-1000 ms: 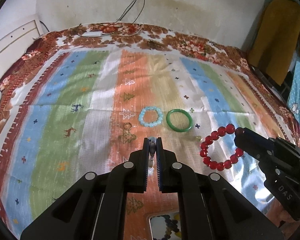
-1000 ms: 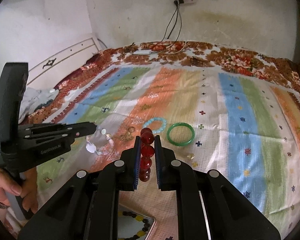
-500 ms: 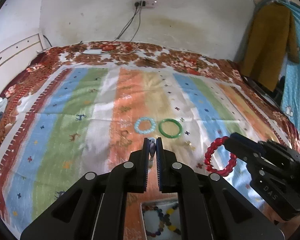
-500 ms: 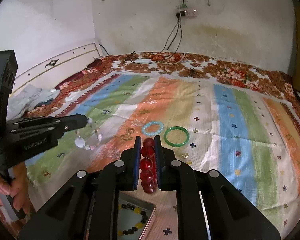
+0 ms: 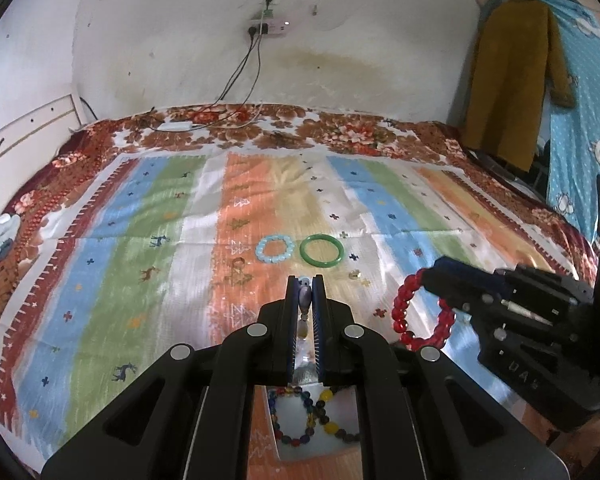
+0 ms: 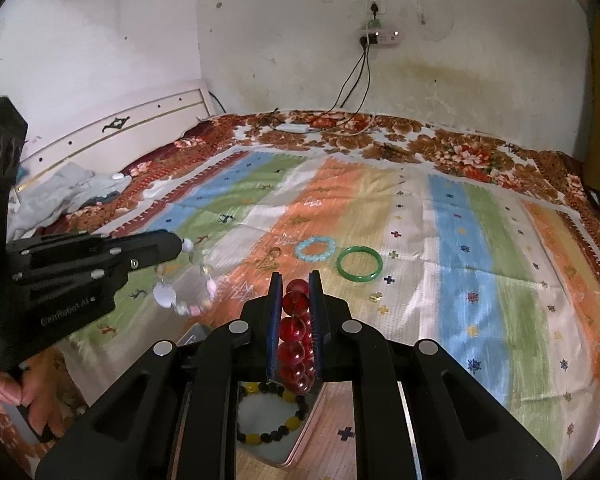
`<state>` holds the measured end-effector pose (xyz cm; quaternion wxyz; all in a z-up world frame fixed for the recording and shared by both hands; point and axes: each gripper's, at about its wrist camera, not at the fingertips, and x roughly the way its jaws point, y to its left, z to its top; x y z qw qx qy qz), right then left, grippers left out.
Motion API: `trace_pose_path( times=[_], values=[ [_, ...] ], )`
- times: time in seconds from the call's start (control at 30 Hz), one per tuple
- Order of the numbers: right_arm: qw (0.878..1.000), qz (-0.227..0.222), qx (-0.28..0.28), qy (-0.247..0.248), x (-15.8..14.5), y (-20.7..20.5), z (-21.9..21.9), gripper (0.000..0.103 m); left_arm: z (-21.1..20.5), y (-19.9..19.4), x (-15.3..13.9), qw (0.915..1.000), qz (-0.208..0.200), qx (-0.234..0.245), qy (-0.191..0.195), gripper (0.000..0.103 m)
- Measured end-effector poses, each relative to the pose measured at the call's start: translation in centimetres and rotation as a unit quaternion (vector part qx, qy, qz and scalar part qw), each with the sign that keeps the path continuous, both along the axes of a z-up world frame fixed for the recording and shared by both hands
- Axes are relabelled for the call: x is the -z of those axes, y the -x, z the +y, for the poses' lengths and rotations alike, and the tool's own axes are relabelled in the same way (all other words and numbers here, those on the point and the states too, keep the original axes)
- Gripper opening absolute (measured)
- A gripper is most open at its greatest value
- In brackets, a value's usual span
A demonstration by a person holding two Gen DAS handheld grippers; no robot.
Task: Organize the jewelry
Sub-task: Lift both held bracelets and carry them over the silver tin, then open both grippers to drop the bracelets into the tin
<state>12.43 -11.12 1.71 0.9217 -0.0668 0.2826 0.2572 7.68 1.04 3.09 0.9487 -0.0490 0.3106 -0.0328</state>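
Jewelry being gathered: beaded bracelet already lying in tin nearest. Left gripper pinching pale bead bracelet, right gripper pinching red bead bracelet, both hovering above. Farther off, blue bracelet, green bangle waiting on bed.

striped bedspread, wall socket, mustard garment

Both grippers have drawn back from the bed centre and risen. The tin holding a yellow-and-black bead bracelet now lies further into view beneath the red bracelet and the pale bracelet.
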Motion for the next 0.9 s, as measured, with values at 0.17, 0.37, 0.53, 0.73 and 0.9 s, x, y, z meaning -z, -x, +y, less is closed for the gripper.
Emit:
trace_pose_path(
  times=[0.17,0.37,0.53,0.73,0.9],
  values=[
    [1.0,-0.015,-0.008,0.008,-0.3,1.7,0.0,0.014,-0.5,1.2,0.4,1.0,0.003,0.008,0.002,0.006],
    [1.0,-0.01,-0.017,0.005,0.0,3.0,-0.2,0.014,-0.8,2.9,0.5,0.9998,-0.003,0.019,0.003,0.006],
    [1.0,-0.002,-0.021,0.0,0.2,3.5,-0.5,0.014,-0.9,3.6,0.5,0.9998,-0.006,0.02,0.006,0.006],
    [1.0,0.007,-0.028,-0.001,0.5,4.2,-0.5,0.014,-1.0,3.9,0.8,0.9997,-0.004,0.024,0.003,0.006],
    [0.999,0.029,-0.031,0.001,1.2,4.1,-0.4,0.014,-1.3,3.6,1.3,0.9998,0.008,0.015,-0.005,0.007]
  ],
)
